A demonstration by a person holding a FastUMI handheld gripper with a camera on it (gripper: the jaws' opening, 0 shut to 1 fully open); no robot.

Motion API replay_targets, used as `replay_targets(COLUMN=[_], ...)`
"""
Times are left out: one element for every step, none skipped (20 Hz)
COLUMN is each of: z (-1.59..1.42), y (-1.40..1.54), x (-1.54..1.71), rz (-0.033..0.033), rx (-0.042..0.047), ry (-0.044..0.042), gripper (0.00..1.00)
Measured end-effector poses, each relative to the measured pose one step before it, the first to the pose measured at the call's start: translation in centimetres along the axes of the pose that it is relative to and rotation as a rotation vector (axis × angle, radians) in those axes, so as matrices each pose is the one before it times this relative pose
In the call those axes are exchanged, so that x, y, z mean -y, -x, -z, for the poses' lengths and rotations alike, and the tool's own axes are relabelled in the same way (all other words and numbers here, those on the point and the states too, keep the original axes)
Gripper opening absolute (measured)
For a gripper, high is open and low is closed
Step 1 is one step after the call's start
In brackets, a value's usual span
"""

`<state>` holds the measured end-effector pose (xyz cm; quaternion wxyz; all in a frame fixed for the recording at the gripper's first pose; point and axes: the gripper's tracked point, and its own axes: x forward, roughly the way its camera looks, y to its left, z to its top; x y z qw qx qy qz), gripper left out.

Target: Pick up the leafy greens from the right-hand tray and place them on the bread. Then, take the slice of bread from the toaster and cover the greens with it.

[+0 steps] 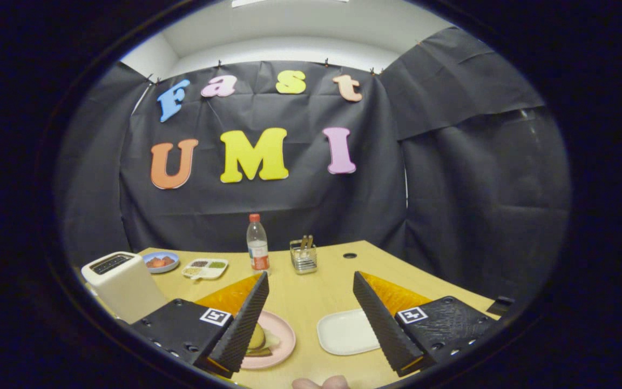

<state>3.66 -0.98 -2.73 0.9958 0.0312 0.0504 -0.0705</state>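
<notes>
Claw is hanging wide and empty over the counter. Greens and bread are sitting on the pink plate by its left finger; white tray bare. Next, I'd judge: swinging far left to the toaster for the covering slice.

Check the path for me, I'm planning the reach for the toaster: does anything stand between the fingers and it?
Nothing visible does. The gripper is open and holds nothing. The toaster stands close beside its left finger. The pink plate lies between the fingers, off that path.
</notes>
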Motion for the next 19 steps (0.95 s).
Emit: replay_targets(z=[-1.044, -0.677, -0.221, -0.192, -0.406, -0.322, -0.19, -0.166, 0.539, 0.463, 0.557, 0.227, 0.164, 0.088, -0.099, -0.162, -0.061, -0.354, -0.334], y=[0.929, 0.795, 0.78, 0.603, 0.677, 0.522, 0.571, 0.335, 0.131, -0.112, -0.047, -0.092, -0.01, 0.059, -0.019, -0.001, 0.089, 0.059, -0.015], x=[-0.557, -0.988, -1.747, -1.308, -1.074, -0.898, -0.922, -0.973, -1.511, -0.969, -0.161, -0.289, -0.286, 0.022, 0.2, 0.242, -0.045, -0.054, 0.237], rz=[-0.01451, -0.02747, -0.0468, -0.03247, -0.0315, -0.01808, -0.01517, -0.01446, -0.03333, -0.01666, -0.00562, -0.00206, 0.00014, 0.00787, 0.01073, 0.01329, 0.00273, -0.00234, 0.00611], rx=[0.0264, 0.01071, 0.00115, 0.00275, 0.00928, 0.00902, 0.01876, 0.01696, 0.00549, -0.00154, -0.00524, -0.00343, -0.00187, -0.00108, 0.00621, 0.00373, 0.00339, 0.01308, 0.0115], ry=[0.00382, -0.0089, -0.01448, -0.00687, 0.00098, 0.00802, 0.00732, -0.00257, 0.01132, 0.01634, 0.012, 0.01157, 0.01316, 0.01126, 0.01196, 0.00667, -0.00262, -0.00691, -0.00585], gripper=[0.95, 0.96, 0.95, 0.95, 0.95, 0.96, 0.95, 0.95, 0.95, 0.95, 0.96, 0.95, 0.95, 0.94, 0.94, 0.94, 0.94, 0.94, 0.94])
